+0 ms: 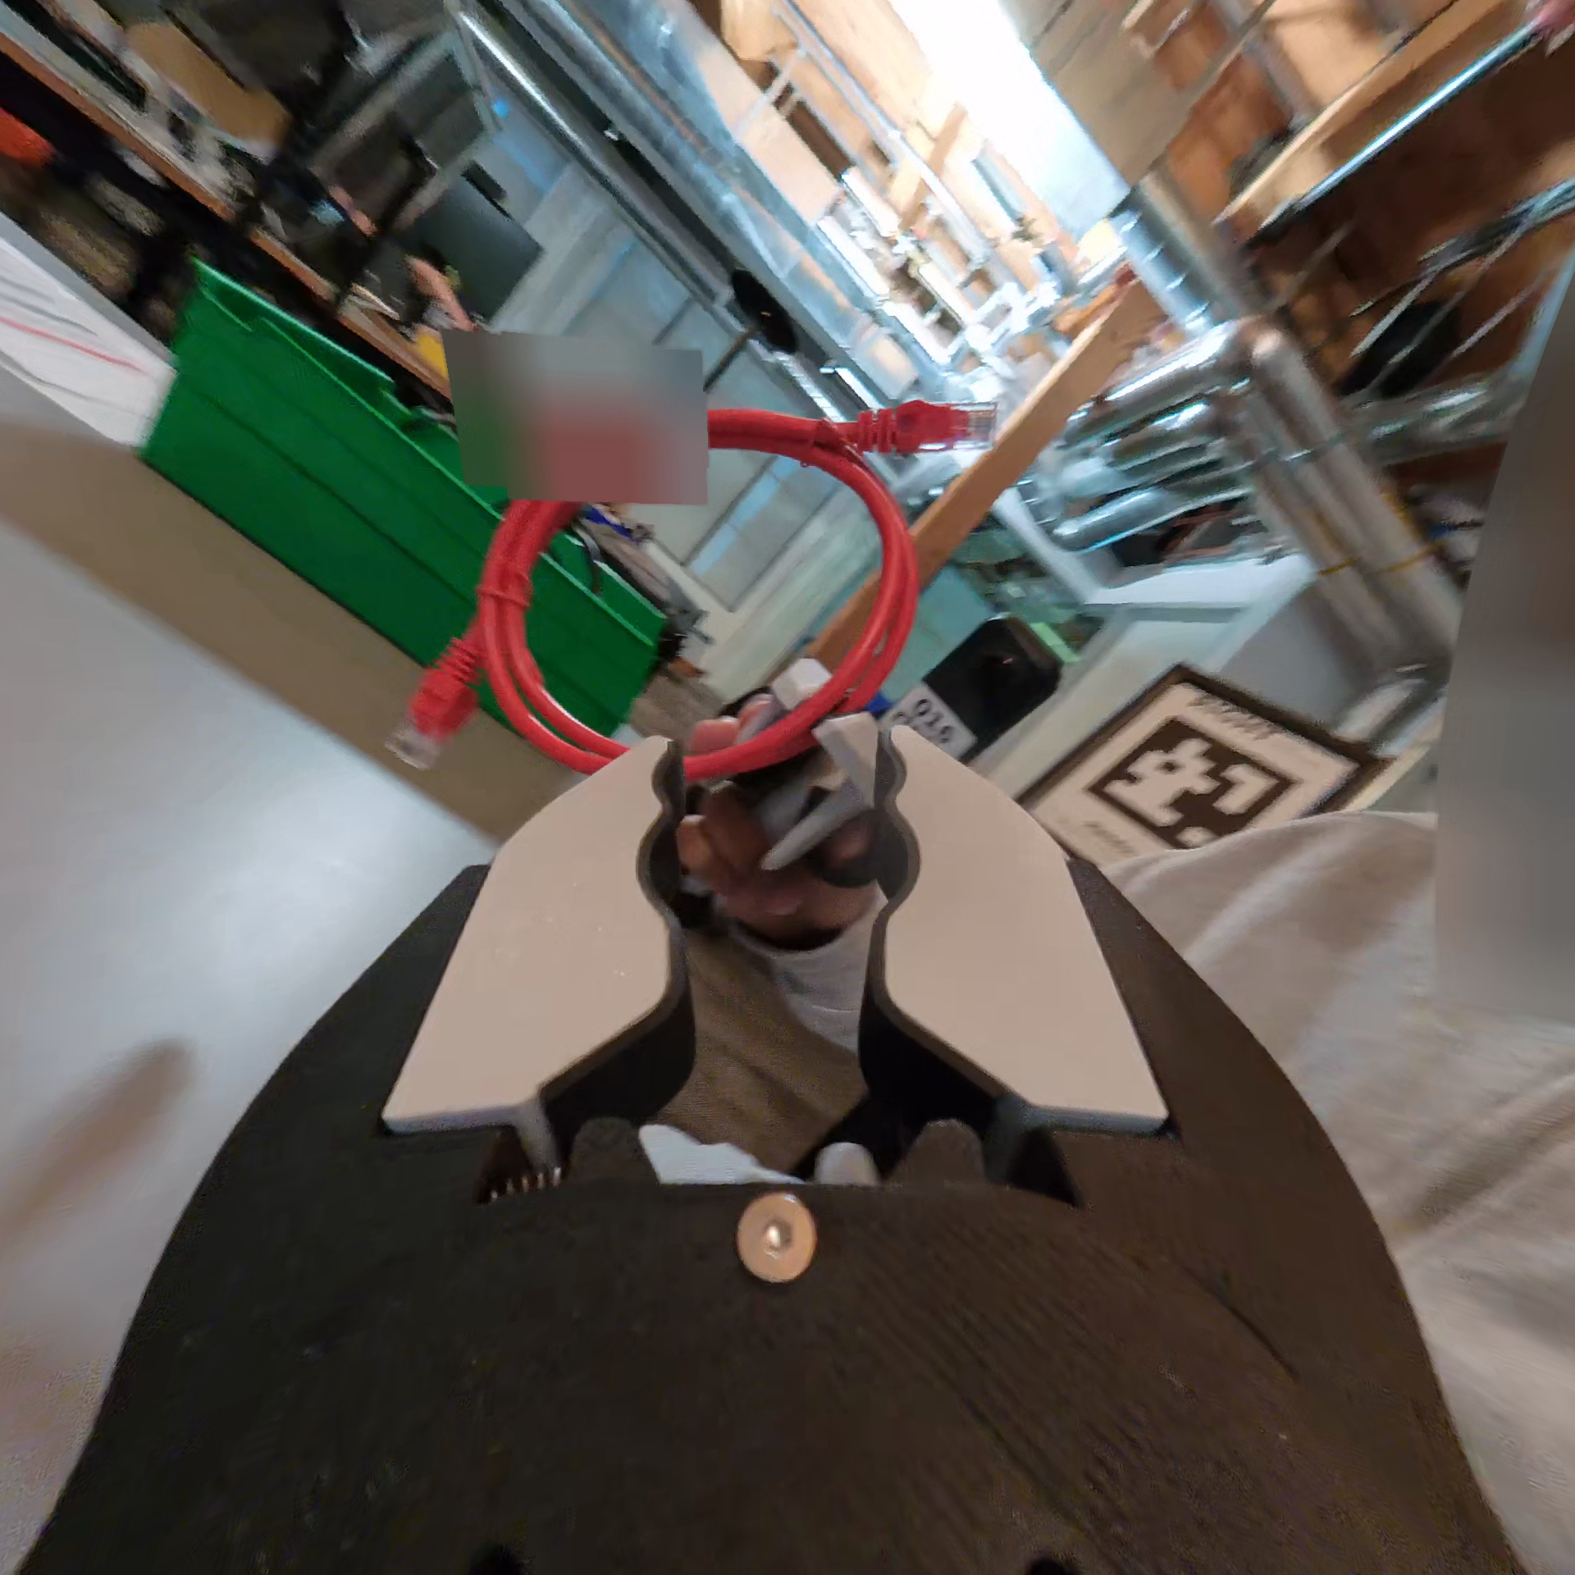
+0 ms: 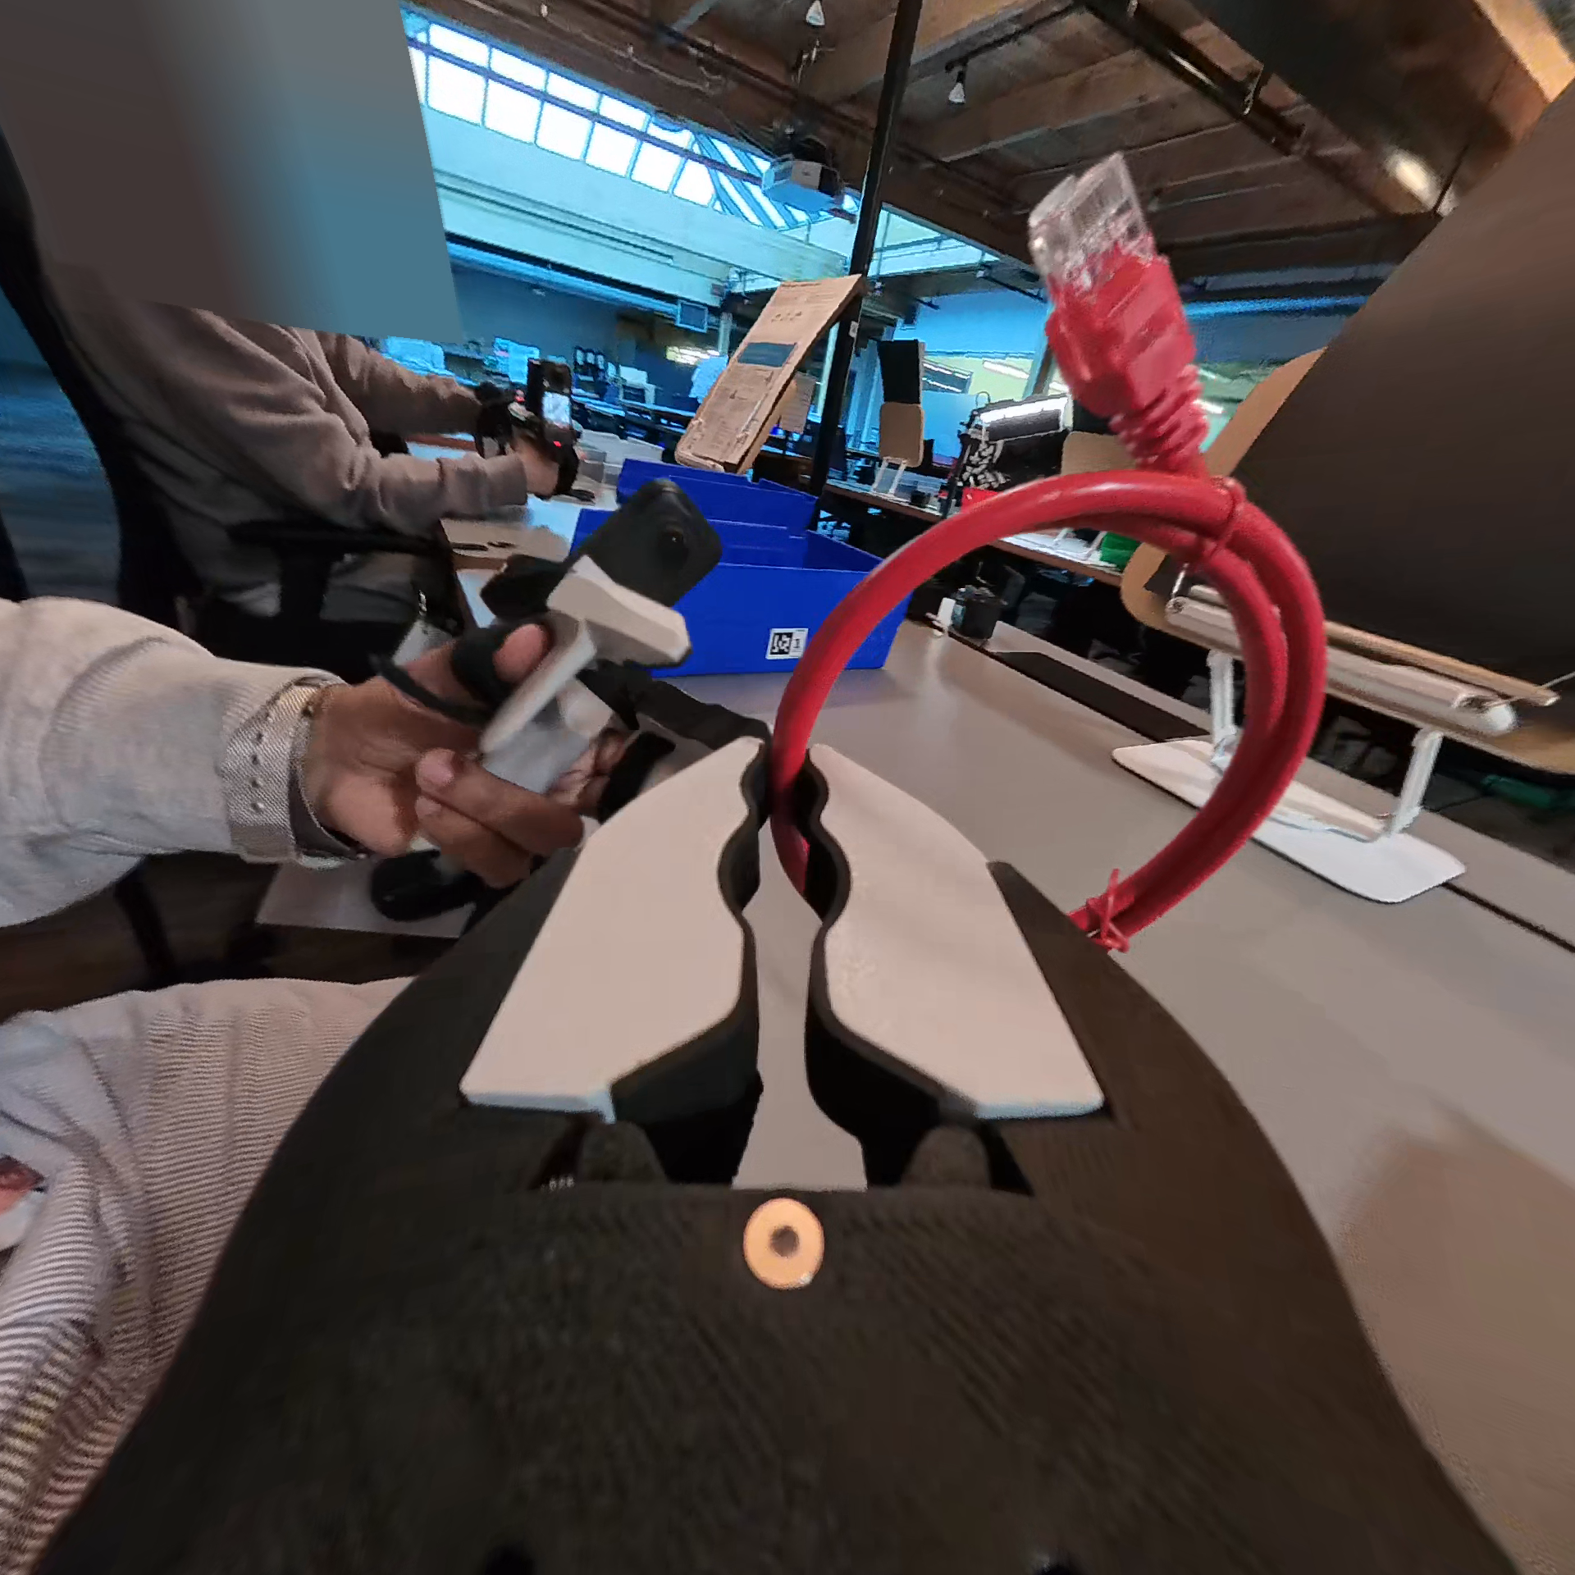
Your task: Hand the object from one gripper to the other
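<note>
Here the right gripper (image 2: 788, 767) is clamped on the coiled red cable (image 2: 1261, 648), held in the air above the grey table (image 2: 1193, 1065). The left gripper (image 1: 780, 758) stands with its fingers apart, its tips just beside the loop. A blue bin (image 2: 767, 597) sits toward the table's far edge.

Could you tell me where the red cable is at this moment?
The red cable is clamped between the right gripper's fingertips, looping up and right above the grey table; the open left gripper sits just beside it.
</note>
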